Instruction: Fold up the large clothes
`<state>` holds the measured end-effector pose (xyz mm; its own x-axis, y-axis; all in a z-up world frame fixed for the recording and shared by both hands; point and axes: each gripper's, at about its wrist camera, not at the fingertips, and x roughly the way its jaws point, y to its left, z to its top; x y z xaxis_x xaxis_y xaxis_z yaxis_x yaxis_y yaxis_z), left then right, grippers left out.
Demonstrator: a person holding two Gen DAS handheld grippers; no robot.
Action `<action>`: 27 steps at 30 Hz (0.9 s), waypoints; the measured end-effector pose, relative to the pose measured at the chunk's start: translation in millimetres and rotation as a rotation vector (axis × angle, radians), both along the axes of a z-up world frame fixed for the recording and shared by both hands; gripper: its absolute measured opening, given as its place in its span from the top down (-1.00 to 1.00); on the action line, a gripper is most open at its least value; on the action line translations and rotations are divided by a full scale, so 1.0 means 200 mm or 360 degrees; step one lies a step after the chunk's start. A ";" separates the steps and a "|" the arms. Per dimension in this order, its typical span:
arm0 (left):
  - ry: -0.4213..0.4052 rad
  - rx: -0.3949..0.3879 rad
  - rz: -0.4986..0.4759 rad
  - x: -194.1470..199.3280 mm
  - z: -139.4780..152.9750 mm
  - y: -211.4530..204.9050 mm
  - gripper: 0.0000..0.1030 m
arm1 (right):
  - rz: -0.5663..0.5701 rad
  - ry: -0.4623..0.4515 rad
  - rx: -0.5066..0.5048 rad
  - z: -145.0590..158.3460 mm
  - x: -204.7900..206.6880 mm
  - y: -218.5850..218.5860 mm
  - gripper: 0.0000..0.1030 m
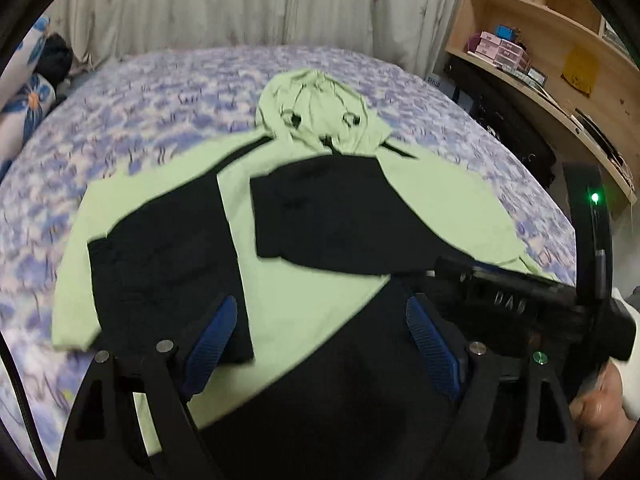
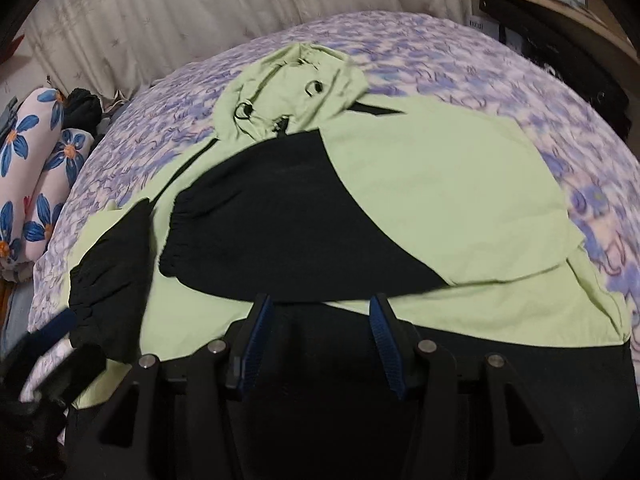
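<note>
I could read only the raised letters "DAS" on the black body of the right gripper in my left wrist view, while the labels on the shelf boxes were too small to read

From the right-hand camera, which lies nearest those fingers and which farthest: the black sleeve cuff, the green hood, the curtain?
1. Black sleeve cuff: just ahead, slightly left of the right fingers.
2. Green hood: farther up the bed.
3. Curtain: behind the bed.

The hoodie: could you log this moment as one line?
hoodie: flat on bed, both sleeves folded in | left gripper: open, empty | right gripper: open, empty
</note>
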<state>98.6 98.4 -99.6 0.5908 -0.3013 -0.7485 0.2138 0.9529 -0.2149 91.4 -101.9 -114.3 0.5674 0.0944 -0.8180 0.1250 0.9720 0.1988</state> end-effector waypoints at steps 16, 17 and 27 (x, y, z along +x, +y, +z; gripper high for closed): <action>-0.0016 -0.0136 0.0741 -0.35 0.08 0.66 -0.67 | 0.0731 -0.0186 0.0099 0.14 0.03 0.64 -0.02; -0.0012 -0.0127 0.0794 -0.36 0.07 0.70 -0.67 | 0.0785 -0.0188 0.0079 0.14 0.03 0.69 -0.04; 0.0236 -0.0125 0.1086 -0.42 -0.12 0.95 -0.66 | 0.1222 -0.0101 -0.0201 -0.01 0.02 1.18 -0.08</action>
